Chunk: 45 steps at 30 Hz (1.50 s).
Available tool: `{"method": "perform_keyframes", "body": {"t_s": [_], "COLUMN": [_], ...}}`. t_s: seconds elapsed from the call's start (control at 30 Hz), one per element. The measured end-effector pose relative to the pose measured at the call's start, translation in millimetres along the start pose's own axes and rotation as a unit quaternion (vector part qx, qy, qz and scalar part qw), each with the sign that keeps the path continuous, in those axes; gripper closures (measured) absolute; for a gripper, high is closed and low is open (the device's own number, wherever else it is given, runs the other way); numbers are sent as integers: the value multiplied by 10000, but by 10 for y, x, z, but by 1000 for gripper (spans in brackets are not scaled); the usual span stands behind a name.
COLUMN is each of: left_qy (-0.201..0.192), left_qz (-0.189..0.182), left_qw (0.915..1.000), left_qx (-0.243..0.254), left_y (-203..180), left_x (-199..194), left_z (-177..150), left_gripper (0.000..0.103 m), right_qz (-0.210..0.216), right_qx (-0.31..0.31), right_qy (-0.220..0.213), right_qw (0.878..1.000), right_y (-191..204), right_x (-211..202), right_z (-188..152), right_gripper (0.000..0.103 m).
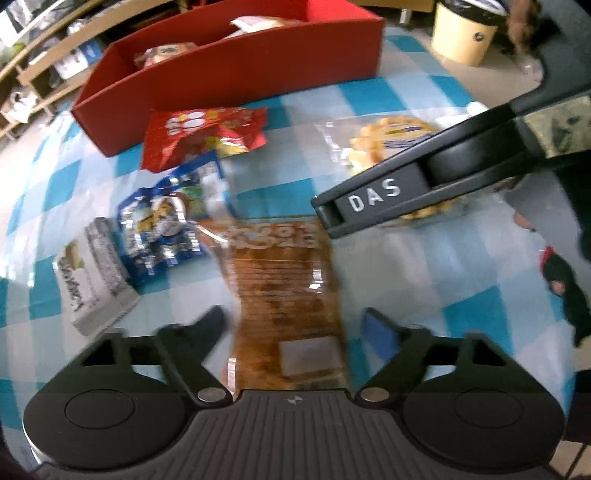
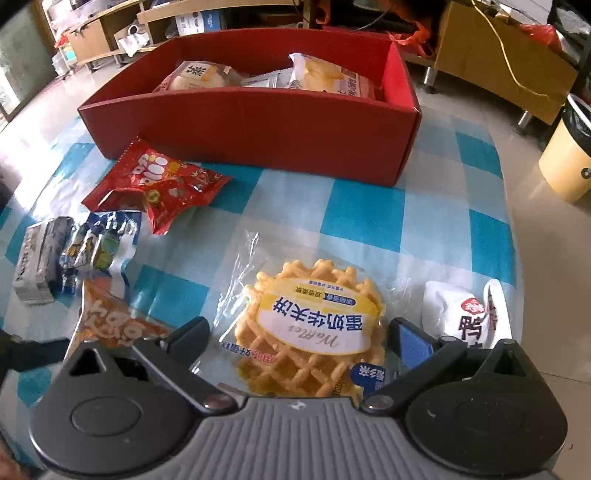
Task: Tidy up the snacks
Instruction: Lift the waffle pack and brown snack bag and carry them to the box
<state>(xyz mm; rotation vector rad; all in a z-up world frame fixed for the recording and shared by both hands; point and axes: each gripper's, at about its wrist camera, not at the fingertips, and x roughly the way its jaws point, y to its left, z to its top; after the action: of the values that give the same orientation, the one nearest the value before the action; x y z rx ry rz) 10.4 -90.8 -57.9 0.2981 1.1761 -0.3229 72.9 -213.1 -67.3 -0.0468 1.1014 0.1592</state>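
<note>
Orange snack packet (image 1: 284, 295) lies between my left gripper (image 1: 295, 325)'s spread fingers, untouched. My right gripper (image 2: 297, 332) is spread around the waffle packet (image 2: 310, 332), near the table's front edge, before the red box (image 2: 258, 125).

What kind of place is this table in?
Probably a lived-in room at home or a workroom: a checked tablecloth, wooden shelves full of clutter, and a yellow bin on the tiled floor.
</note>
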Motion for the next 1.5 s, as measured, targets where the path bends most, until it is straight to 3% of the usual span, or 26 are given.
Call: {"method": "perform_keyframes", "body": {"t_s": [0.07, 0.17, 0.23, 0.3, 0.53, 0.57, 0.73, 0.83, 0.9, 1.0, 1.07, 1.17, 1.2, 1.3, 1.5], "left_qy": [-33, -35, -35, -79, -147, -173, -148, -4, 172, 251, 262, 168, 118, -52, -170], "left_qz": [38, 68, 30, 21, 41, 70, -104, -291, -504, -607, -540, -115, -25, -105, -210], "left_qw": [9999, 9998, 9999, 9998, 9997, 9997, 9998, 9994, 9982, 9972, 9976, 9997, 9999, 9999, 9994], "left_qx": [125, 182, 153, 155, 174, 183, 33, -162, -284, -363, -332, -145, -90, -58, -210], "left_y": [-76, -120, -116, -106, -68, -71, -2, 80, 131, 125, 67, -53, -83, -115, -21], "left_x": [-32, -52, -70, -102, -132, -146, -186, -133, -74, 1, 21, 50, 38, -76, -229], "left_z": [-4, 0, 6, 21, 49, 48, 60, 66, 60, 37, 48, 74, 86, 110, 81], "left_gripper": [33, 36, 38, 46, 53, 63, 64, 56, 27, 14, 12, 21, 34, 53, 58], "right_qz": [-31, -2, 54, 122, 369, 394, 462, 509, 518, 598, 616, 629, 632, 637, 638], "right_qx": [-6, -50, 29, 55, 128, 149, 289, 344, 349, 414, 422, 426, 423, 431, 558], "right_qy": [-81, -174, -196, -229, -594, -642, -819, -886, -896, -875, -892, -931, -944, -1012, -1179], "right_qw": [10000, 9998, 9998, 9996, 9975, 9970, 9952, 9942, 9940, 9935, 9932, 9928, 9926, 9919, 9894], "right_y": [-5, -6, -22, -28, -7, -12, -63, -84, -81, -102, -110, -124, -129, -162, -263], "right_x": [-53, -130, -157, -184, -429, -464, -578, -620, -627, -626, -643, -676, -689, -751, -864], "right_z": [-28, -62, -68, -56, 36, 49, 120, 138, 135, 142, 146, 143, 142, 132, 143], "right_gripper": [19, 26, 27, 27, 27, 27, 27, 27, 27, 27, 27, 27, 27, 27, 27]}}
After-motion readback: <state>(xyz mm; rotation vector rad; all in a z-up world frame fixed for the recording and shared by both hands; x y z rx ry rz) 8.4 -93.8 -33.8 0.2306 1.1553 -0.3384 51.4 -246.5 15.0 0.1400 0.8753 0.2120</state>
